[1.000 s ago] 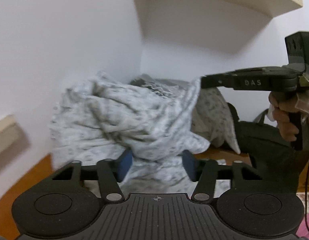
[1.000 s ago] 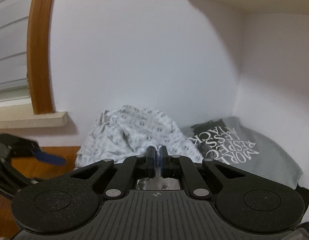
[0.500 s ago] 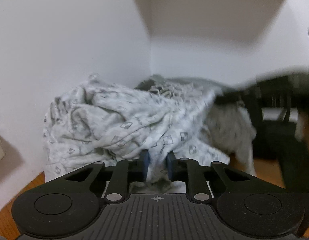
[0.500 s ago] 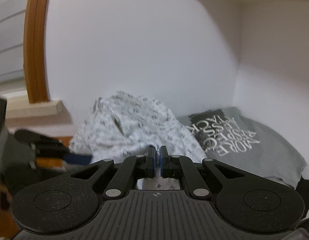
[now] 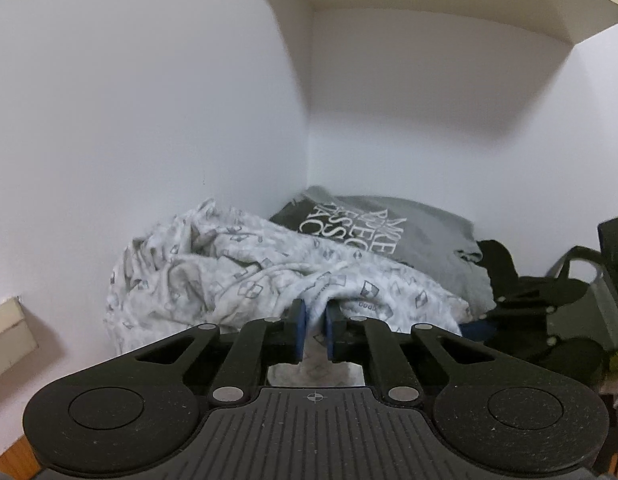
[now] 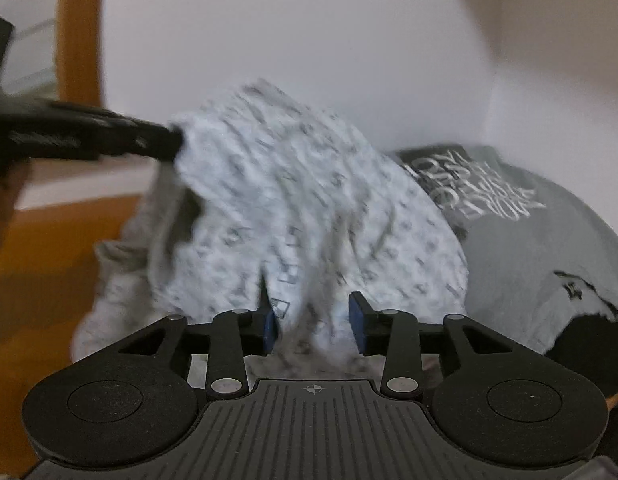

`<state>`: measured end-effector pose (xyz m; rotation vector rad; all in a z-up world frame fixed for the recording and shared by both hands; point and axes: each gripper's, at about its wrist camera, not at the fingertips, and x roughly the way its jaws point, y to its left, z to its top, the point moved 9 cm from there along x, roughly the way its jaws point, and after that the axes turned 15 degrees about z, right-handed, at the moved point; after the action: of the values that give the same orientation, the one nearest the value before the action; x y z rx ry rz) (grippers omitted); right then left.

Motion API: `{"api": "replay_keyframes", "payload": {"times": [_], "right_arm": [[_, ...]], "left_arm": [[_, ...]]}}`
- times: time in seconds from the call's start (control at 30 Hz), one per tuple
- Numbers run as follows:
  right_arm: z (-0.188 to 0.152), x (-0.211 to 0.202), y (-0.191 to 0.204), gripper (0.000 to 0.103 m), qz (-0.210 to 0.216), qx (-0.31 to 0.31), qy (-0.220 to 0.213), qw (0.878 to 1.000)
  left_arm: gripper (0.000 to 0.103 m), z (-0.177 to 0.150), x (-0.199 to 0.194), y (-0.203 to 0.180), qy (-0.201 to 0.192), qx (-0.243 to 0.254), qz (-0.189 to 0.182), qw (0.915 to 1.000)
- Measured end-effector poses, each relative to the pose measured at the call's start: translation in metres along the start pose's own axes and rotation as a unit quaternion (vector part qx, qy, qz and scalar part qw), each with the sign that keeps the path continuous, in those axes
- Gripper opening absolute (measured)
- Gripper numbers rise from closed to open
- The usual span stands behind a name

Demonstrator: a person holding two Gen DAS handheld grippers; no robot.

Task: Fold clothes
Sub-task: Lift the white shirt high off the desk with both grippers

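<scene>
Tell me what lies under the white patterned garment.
The white patterned garment overlaps the near edge of a grey printed T-shirt, whose lettering shows beside it. Whatever lies beneath the rest of the heap is covered, so I cannot tell.

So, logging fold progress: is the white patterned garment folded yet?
Not folded. The white patterned fabric garment lies crumpled in a heap, one bunched fold pinched in the left tongs.
</scene>
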<state>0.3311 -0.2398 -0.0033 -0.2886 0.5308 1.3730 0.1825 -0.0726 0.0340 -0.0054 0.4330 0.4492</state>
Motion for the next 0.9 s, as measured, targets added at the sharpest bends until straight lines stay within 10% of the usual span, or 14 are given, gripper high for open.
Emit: {"api": "replay_keyframes", "payload": {"times": [0.07, 0.33, 0.5, 0.63, 0.9], "right_arm": [[0.008, -0.005, -0.003, 0.008, -0.002, 0.003, -0.022, 1.000], [0.046, -0.036, -0.002, 0.007, -0.016, -0.004, -0.090, 0.996], [0.067, -0.054, 0.000, 0.007, -0.024, -0.012, -0.124, 0.992], [0.084, -0.069, 0.002, 0.007, -0.031, -0.017, -0.149, 0.988], [0.105, -0.099, 0.013, 0.006, -0.043, -0.030, -0.169, 0.984]], "left_arm": [[0.012, -0.003, 0.004, 0.002, 0.004, 0.000, 0.001, 1.0000], [0.044, -0.041, 0.005, -0.002, 0.031, -0.012, 0.012, 0.9994], [0.045, -0.056, 0.016, -0.001, 0.059, -0.009, 0.030, 0.9977], [0.002, -0.045, 0.015, 0.004, 0.056, -0.012, 0.031, 0.9979], [0.002, 0.033, -0.049, 0.056, -0.027, -0.030, 0.070, 0.9968]]}}
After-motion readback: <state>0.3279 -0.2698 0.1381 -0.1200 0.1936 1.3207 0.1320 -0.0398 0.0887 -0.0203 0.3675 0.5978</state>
